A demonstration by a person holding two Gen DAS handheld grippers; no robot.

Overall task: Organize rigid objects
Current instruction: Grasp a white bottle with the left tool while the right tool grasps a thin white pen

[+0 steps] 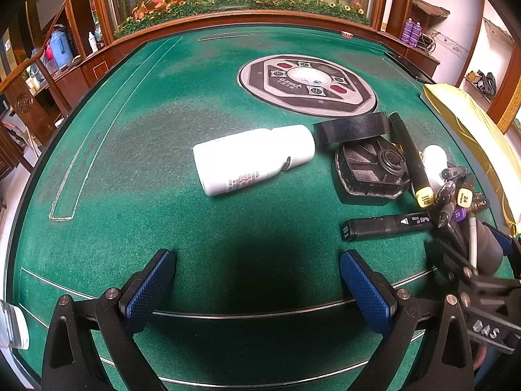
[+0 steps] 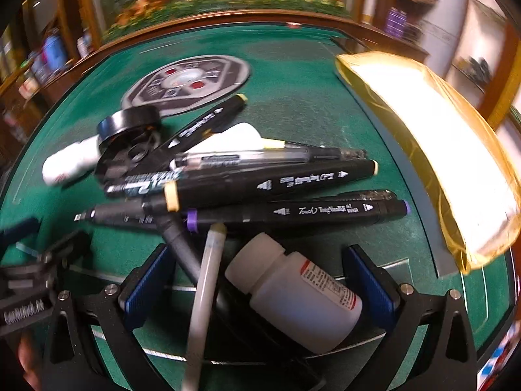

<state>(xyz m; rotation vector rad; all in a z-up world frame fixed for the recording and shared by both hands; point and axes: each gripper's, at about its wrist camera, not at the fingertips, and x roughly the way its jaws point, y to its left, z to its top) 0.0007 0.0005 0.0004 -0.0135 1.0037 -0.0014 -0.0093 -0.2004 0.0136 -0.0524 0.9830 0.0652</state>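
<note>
A large white bottle (image 1: 254, 159) lies on its side mid-table, ahead of my left gripper (image 1: 257, 260), which is open and holds nothing. To its right are a black tape roll (image 1: 351, 127), a black plastic part (image 1: 371, 169) and a heap of black markers (image 1: 420, 163). One marker labelled 120 (image 1: 387, 226) lies nearest. My right gripper (image 2: 260, 270) is open over that heap. A small white bottle (image 2: 293, 296), a whitish pen (image 2: 205, 293) and a grey pen (image 2: 182, 247) lie between its fingers. Beyond them are a purple-capped marker (image 2: 293, 213) and a yellow-capped marker (image 2: 270, 182).
The green felt table (image 1: 130, 150) has a round control panel (image 1: 306, 79) at its centre and a wooden rim (image 1: 228, 16) at the back. A shiny gold bag (image 2: 423, 130) lies along the right edge. Shelves with bottles stand to the left, off the table.
</note>
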